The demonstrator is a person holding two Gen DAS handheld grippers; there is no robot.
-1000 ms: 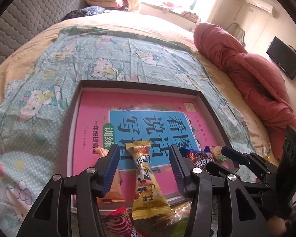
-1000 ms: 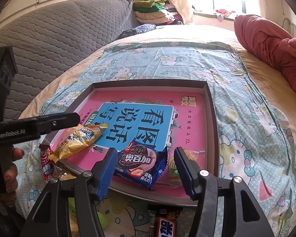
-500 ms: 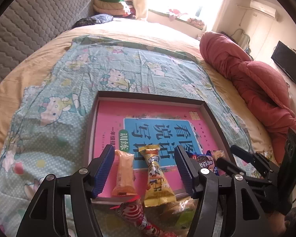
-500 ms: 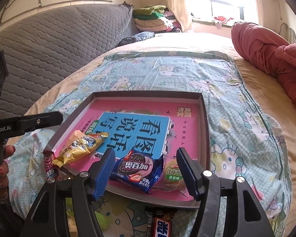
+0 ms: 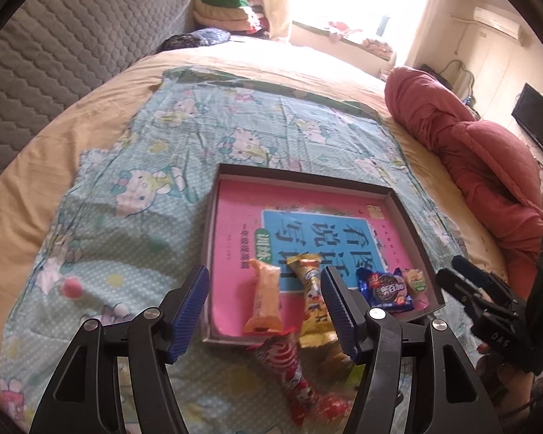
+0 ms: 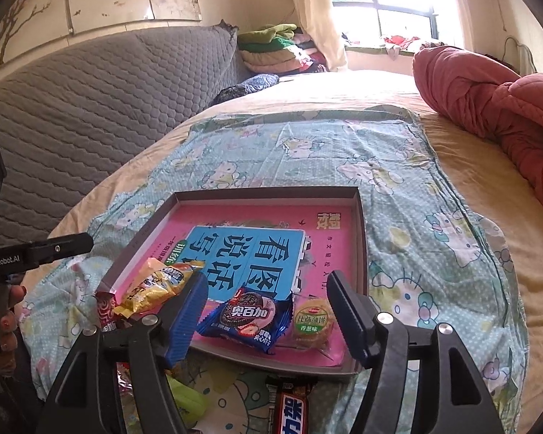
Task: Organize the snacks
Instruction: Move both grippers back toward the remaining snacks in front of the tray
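At the bottom of each frame, the left gripper (image 5: pixel 262 307) and right gripper (image 6: pixel 268 316) are held wide, empty. Just beyond, 4 snacks are seen in the tray (image 6: pixel 360 217): orange pack (image 5: pixel 266 302), yellow pack (image 5: pixel 313 307), blue cookie pack (image 6: pixel 248 320), round biscuit (image 6: pixel 313 322).

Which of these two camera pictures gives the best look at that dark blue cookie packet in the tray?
The right wrist view. There the blue cookie packet lies close, between the open right gripper fingers, with its printed front readable. In the left wrist view the same packet is small, off to the right in the tray, its print hard to read.
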